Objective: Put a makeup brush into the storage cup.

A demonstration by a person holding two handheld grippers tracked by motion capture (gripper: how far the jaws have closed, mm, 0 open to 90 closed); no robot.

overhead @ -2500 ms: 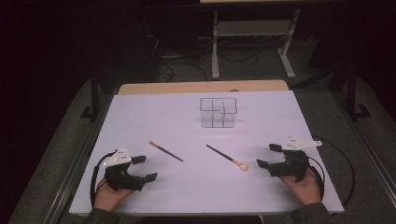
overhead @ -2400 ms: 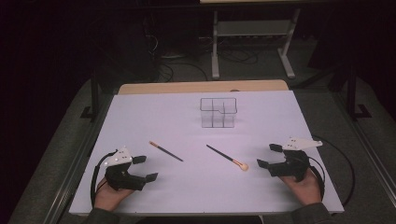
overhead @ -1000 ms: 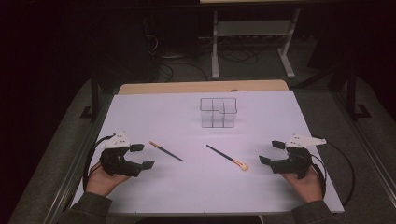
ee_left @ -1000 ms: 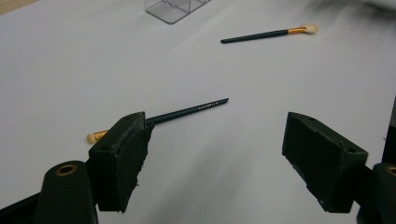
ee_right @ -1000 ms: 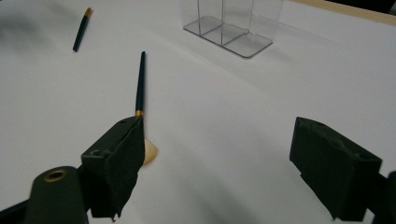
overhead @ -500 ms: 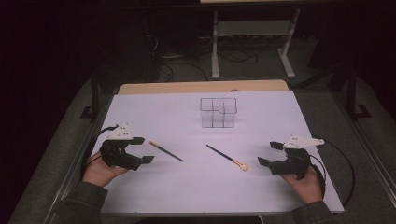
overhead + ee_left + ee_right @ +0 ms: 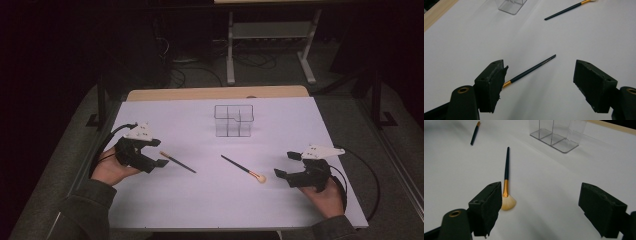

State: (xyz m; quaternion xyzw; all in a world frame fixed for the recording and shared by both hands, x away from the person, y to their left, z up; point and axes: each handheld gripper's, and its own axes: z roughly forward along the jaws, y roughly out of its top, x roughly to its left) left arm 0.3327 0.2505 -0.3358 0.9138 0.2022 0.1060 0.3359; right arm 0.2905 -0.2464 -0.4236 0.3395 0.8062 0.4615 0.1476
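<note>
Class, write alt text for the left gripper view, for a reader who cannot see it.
The open left gripper hovers low over a white table, its two black jaws apart around the gold-banded end of a thin dark brush lying flat. Farther off lie a second brush and the base of a clear organiser.

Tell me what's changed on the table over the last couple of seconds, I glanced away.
The left gripper has moved away from the person and toward the table's centre, up to the gold end of the thin brush. Its jaws are open and the brush still lies on the table, not gripped. The right gripper has barely shifted, open beside the fan brush. Both brushes and the clear organizer lie where they were.
</note>
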